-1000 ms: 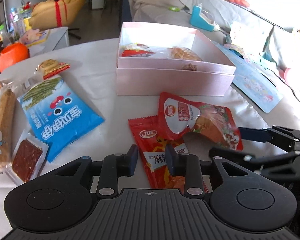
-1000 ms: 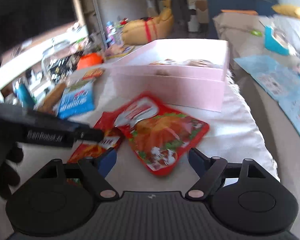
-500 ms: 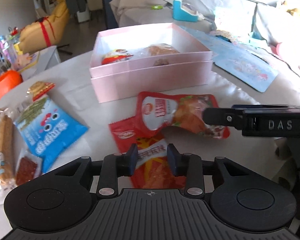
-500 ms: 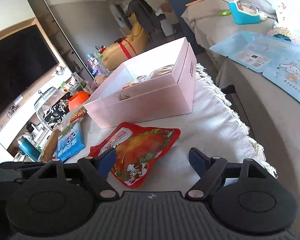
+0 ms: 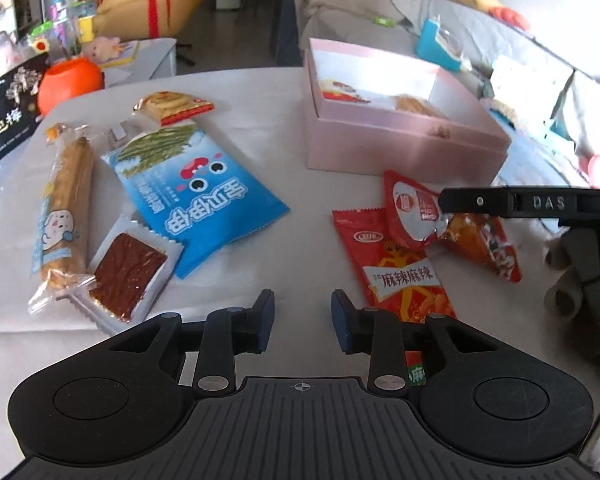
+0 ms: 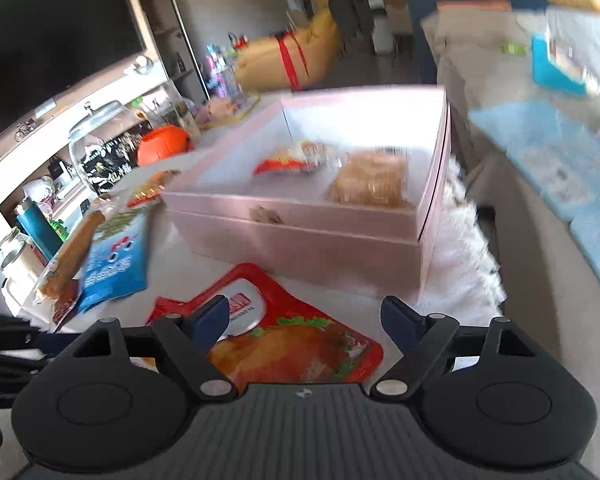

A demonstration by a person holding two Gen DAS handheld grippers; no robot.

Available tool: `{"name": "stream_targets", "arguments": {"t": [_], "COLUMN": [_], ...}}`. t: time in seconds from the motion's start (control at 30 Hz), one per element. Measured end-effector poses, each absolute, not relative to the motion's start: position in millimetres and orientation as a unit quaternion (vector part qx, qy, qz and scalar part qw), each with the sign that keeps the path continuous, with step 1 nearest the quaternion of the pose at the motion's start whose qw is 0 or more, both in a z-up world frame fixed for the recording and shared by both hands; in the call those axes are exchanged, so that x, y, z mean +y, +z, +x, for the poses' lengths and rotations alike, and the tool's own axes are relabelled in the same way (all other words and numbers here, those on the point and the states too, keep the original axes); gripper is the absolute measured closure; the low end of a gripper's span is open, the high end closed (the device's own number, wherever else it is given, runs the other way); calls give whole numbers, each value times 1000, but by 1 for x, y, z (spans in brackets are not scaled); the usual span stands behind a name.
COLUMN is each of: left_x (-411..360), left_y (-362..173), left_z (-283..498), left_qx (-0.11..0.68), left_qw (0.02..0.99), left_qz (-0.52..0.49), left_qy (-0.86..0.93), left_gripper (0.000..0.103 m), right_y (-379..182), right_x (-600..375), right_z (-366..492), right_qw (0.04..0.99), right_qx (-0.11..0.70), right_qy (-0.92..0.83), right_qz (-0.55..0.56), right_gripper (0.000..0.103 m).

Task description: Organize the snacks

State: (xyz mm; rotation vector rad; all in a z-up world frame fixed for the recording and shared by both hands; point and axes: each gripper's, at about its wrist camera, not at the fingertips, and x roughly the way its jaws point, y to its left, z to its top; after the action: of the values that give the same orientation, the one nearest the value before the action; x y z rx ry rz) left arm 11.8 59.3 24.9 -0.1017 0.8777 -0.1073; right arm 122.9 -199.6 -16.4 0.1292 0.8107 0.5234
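Observation:
An open pink box [image 5: 400, 152] holds a red-and-white packet [image 5: 340, 88] and a bread piece [image 5: 416, 104]. In front of it lie a red chicken pouch [image 5: 472, 240] and a red spicy-strip packet [image 5: 400, 268]. To the left lie a blue bag [image 5: 196, 200], a jerky packet [image 5: 128, 268], a long bread stick [image 5: 64, 208] and a cracker packet [image 5: 172, 106]. My left gripper [image 5: 302, 312] hovers over bare cloth with its jaws closing on nothing. My right gripper [image 6: 304, 316] is over the chicken pouch [image 6: 292, 344], jaws opening and the pads clear of it.
An orange pumpkin-shaped pot [image 5: 68, 80] and a black printed bag [image 5: 8, 116] stand at the far left table edge. The fringed cloth edge [image 6: 468, 240] drops off right of the box [image 6: 300, 248], towards a sofa. A glass jar [image 6: 100, 140] stands beyond.
My left gripper has shifted left, off the spicy-strip packet, which now lies to the right of its jaws. My right gripper has moved in over the chicken pouch, closer to the box, with wider jaws.

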Motion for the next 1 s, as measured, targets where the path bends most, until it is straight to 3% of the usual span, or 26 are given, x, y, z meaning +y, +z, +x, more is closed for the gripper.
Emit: {"name": "stream_targets", "arguments": {"t": [0.17, 0.33, 0.5, 0.6, 0.77, 1.0], "left_x": [67, 63, 59, 58, 52, 10], "left_y": [27, 25, 23, 23, 24, 21], "left_z": [11, 8, 5, 3, 13, 50], "left_qx": [417, 420, 426, 430, 438, 437], "left_qw": [905, 904, 900, 896, 887, 891], "left_qz": [-63, -60, -62, -79, -107, -58], "left_qy": [-50, -57, -69, -80, -98, -107], "left_gripper": [68, 68, 68, 68, 68, 66], "right_y": [-13, -13, -14, -14, -18, -22], "right_x": [-180, -147, -139, -137, -161, -194], "right_z": [103, 97, 115, 114, 94, 62], "right_qw": [849, 856, 863, 867, 893, 905], "right_qx": [416, 407, 413, 408, 385, 370], "right_qy": [319, 318, 289, 284, 233, 208], "right_qz": [72, 2, 46, 27, -10, -17], "right_gripper": [16, 15, 11, 15, 15, 13]}}
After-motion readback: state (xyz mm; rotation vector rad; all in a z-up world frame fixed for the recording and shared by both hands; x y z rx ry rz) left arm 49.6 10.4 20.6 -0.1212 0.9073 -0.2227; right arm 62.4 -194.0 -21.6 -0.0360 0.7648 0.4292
